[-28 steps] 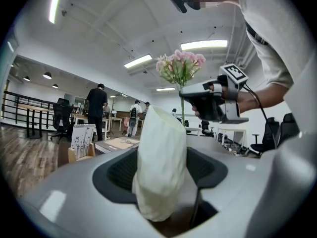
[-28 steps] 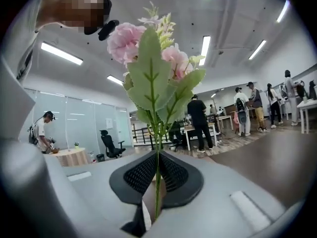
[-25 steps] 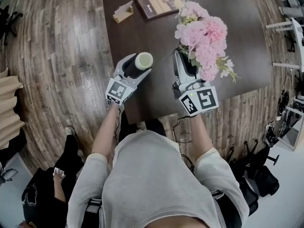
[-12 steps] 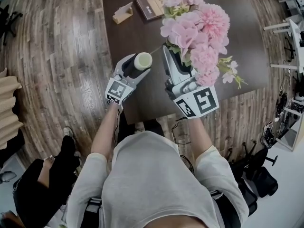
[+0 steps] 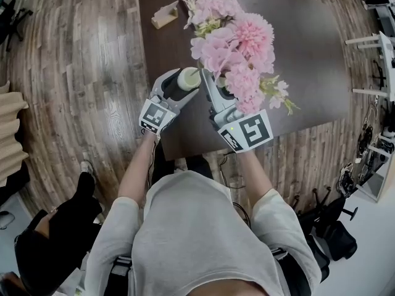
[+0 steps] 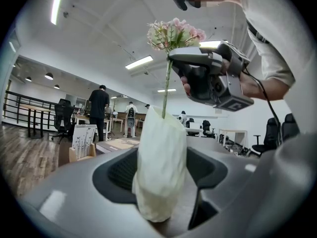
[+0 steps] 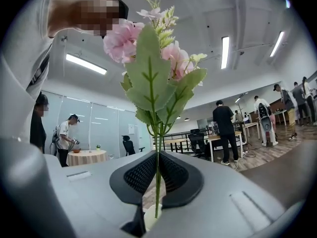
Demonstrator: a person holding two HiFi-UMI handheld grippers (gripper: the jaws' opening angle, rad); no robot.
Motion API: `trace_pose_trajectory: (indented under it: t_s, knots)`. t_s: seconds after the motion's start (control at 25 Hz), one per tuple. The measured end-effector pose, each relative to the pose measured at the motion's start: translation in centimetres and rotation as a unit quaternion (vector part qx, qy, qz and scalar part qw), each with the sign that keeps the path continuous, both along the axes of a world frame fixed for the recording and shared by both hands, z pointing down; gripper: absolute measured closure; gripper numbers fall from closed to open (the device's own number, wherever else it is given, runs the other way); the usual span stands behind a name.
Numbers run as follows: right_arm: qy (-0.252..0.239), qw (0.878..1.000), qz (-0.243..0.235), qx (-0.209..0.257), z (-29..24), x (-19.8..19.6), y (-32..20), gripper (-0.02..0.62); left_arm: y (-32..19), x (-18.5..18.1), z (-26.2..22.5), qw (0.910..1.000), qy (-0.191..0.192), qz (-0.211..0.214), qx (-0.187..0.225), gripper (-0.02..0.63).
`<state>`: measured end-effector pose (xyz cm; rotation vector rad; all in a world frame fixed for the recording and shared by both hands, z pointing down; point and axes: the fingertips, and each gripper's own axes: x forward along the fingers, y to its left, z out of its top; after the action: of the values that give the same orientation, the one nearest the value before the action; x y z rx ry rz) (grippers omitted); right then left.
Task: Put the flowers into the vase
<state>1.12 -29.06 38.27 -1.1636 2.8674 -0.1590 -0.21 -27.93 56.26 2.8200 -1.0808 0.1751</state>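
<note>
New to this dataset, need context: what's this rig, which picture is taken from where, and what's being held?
There is no robot here. A person works two tools, the left hand-held gripper and the right hand-held gripper; the marker cubes are part of them. The top-down picture comes from a camera on the person's head. The other two come from cameras riding on each gripper, looking along its jaws. A dark table carries a small card stand. The left one is closed on a cream vase, which stands upright between its jaws. The right one is clamped on the thin stem of the pink flowers, and the stem's lower end is at the vase's mouth.
</note>
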Motion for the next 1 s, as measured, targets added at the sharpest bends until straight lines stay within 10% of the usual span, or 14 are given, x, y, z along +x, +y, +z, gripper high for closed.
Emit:
trace_pose_trajectory:
  t_s: [1.0]
  knots:
    - [0.097,0.994,0.010,-0.042,11.7,-1.6,2.5,0.480,0.1,-0.5,0.5,1.0000,0.001,0.001,0.001,0.296]
